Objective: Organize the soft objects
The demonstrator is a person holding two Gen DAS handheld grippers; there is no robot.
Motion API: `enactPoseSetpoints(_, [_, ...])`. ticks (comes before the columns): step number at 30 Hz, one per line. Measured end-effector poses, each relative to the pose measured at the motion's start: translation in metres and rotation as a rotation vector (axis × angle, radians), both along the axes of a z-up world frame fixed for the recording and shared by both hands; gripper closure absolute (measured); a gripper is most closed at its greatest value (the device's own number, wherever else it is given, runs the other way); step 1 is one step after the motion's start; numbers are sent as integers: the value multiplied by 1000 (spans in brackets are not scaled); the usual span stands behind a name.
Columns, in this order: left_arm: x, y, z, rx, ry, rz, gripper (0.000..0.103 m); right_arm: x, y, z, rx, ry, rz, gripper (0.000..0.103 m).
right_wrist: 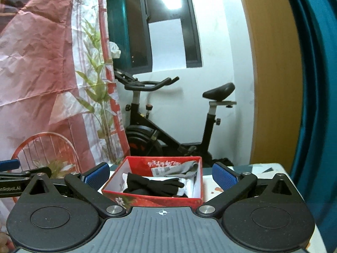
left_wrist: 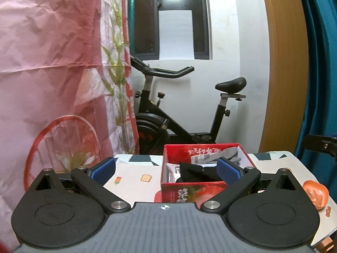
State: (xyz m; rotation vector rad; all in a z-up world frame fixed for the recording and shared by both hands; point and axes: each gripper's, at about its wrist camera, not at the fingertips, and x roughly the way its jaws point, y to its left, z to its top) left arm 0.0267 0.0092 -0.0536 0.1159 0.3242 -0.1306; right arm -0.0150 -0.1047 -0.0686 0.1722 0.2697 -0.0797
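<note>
While both grippers hung with jaws wide apart and empty, the red box (right_wrist: 153, 198) sat on the table (left_wrist: 134, 177) between the pads of each. Only the left gripper (left_wrist: 166, 169) view showed an orange dish (left_wrist: 317, 194) near the table's right edge; only the right gripper (right_wrist: 161, 177) view looked down into the box, where a black sock (right_wrist: 155, 185) lay over white cloth (right_wrist: 189, 186), a grey sock (right_wrist: 187, 167) behind. Bare tabletop lay left of the box. An exercise bike (right_wrist: 168, 126) stood beyond the far edge.
</note>
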Motion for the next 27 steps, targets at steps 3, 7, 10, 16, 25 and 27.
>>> enactPoseSetpoints(3, [-12,6,2,-8,-15,18,0,-14,8,1,-23,-15,-12,0])
enactPoseSetpoints(7, [-27,11,5,-11,-34,27,0,-29,16,3,-45,-38,-19,0])
enactPoseSetpoints(10, [-36,11,7,-1,-52,28,0,-36,23,4,-74,-49,-28,0])
enactPoseSetpoints(16, [-41,9,9,2,-78,34,0,-41,26,7,-66,-64,-7,0])
enactPoseSetpoints(25, [-46,9,9,-12,-81,33,0,-51,23,8,-54,-87,-20,0])
enactPoseSetpoints(27, [-48,9,9,-14,-85,34,0,-51,22,8,-53,-91,-19,0])
